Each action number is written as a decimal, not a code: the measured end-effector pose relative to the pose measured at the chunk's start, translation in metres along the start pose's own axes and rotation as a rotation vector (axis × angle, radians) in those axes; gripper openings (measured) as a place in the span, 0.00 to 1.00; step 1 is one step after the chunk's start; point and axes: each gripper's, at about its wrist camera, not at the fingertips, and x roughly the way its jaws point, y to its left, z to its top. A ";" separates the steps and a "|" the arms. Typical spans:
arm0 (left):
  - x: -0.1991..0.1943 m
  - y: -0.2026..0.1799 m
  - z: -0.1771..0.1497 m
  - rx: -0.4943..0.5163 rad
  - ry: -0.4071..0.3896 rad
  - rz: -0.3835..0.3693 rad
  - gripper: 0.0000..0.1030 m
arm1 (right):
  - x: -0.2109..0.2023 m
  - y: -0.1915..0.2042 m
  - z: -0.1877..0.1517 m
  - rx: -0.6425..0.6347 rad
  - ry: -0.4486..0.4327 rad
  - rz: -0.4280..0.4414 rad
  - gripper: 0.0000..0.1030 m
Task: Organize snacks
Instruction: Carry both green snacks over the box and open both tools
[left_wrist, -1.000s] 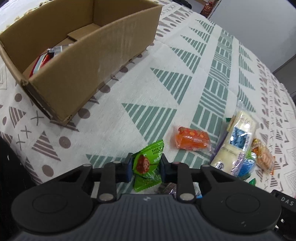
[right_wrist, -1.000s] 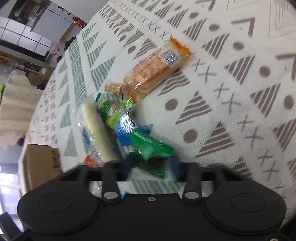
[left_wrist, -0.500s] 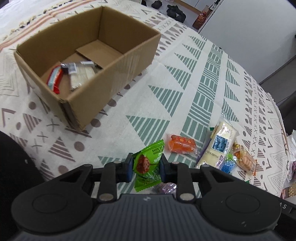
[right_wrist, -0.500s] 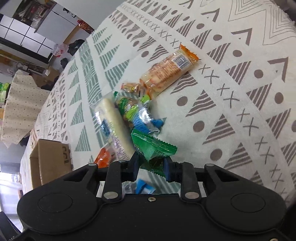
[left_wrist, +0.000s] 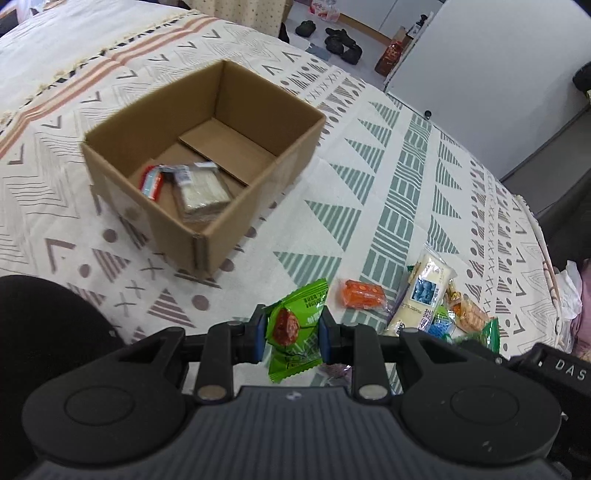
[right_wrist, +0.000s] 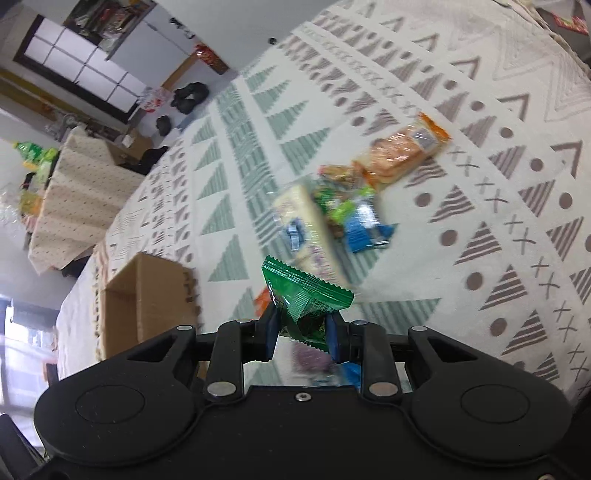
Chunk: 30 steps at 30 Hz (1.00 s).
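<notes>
Landmark: the box (left_wrist: 207, 162), open-topped, standing on the cloth (left_wrist: 369, 155). All places below are given relative to it.

Left gripper (left_wrist: 292, 334): clenched on a light green packet (left_wrist: 295, 328). You hold it above the cloth, on the near side of the box and just right of its near corner.

Right gripper (right_wrist: 301, 332): clenched on a dark green packet (right_wrist: 306, 295). You hold it off the cloth, well to the right of the box, near the pile.

Box contents: a wafer pack (left_wrist: 203, 190) and a red-and-white bar (left_wrist: 153, 182) lie side by side on its floor, toward the near wall.

Pile (left_wrist: 432, 299): the snacks left on the cloth, well to the right of the box. The orange packet (left_wrist: 362, 293) lies nearest the box; a long white pack (left_wrist: 424, 291) and smaller wrappers lie beyond it.

Packet position in jaws: each packet sits between the fingertips and is pinched across its middle. The free end sticks out forward past the tips.

Risk, slip: each grip is on thin, glossy wrapper. A quick swing toward the box could pull a packet loose short of the rim.

Risk, rim strike: if you come in low, the protruding end may catch the near wall and fold or drop outside.

Risk, collision: both grippers are loaded and bound for the same opening. Enter one at a time.

Risk, blur: the right view is smeared, so judge clearance from the left view.
</notes>
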 end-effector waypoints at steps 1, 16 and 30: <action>-0.004 0.003 0.002 -0.001 -0.006 -0.001 0.26 | -0.003 0.005 -0.003 -0.015 -0.002 0.007 0.25; -0.048 0.049 0.045 -0.052 -0.094 0.008 0.26 | -0.003 0.085 -0.026 -0.127 0.025 0.088 0.25; -0.047 0.088 0.097 -0.124 -0.133 0.017 0.26 | 0.018 0.141 -0.039 -0.177 0.056 0.098 0.25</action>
